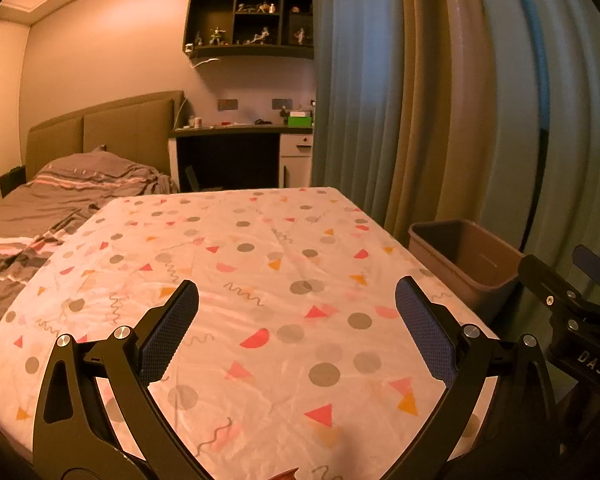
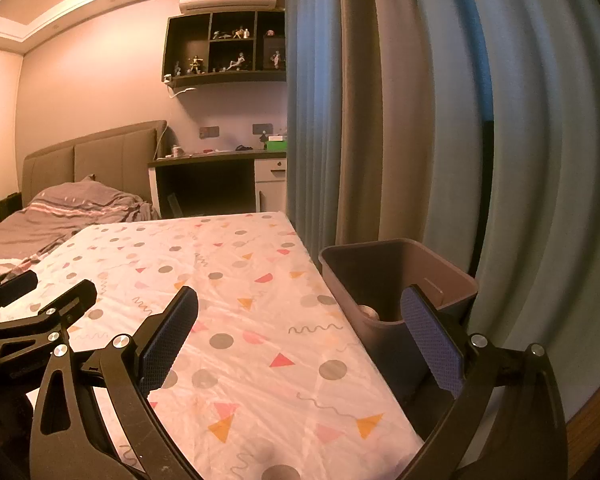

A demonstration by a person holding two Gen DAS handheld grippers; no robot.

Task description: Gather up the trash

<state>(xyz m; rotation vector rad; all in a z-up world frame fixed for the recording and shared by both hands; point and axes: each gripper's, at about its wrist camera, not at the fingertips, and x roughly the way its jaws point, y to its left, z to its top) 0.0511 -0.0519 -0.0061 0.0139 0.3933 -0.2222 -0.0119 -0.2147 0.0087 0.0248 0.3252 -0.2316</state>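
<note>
Your left gripper [image 1: 296,316] hangs over the table [image 1: 260,264] with its jaws wide apart and nothing between them. Your right gripper [image 2: 300,332] is spread wide too, and it holds nothing. It sits over the table's right edge, next to the bin [image 2: 384,276].

Only the right view lets you look down into the bin. There you see a small round thing [image 2: 369,311] lying at the bottom; what it is, you cannot tell. The left view shows just the bin's rim and far wall, with your right gripper poking in at the right side.

The bin stands right beside the table's right edge, with the curtain [image 2: 520,160] close behind it. The bed [image 1: 60,196] lies past the table's left side. The table's spotted cloth looks bare in both views.
</note>
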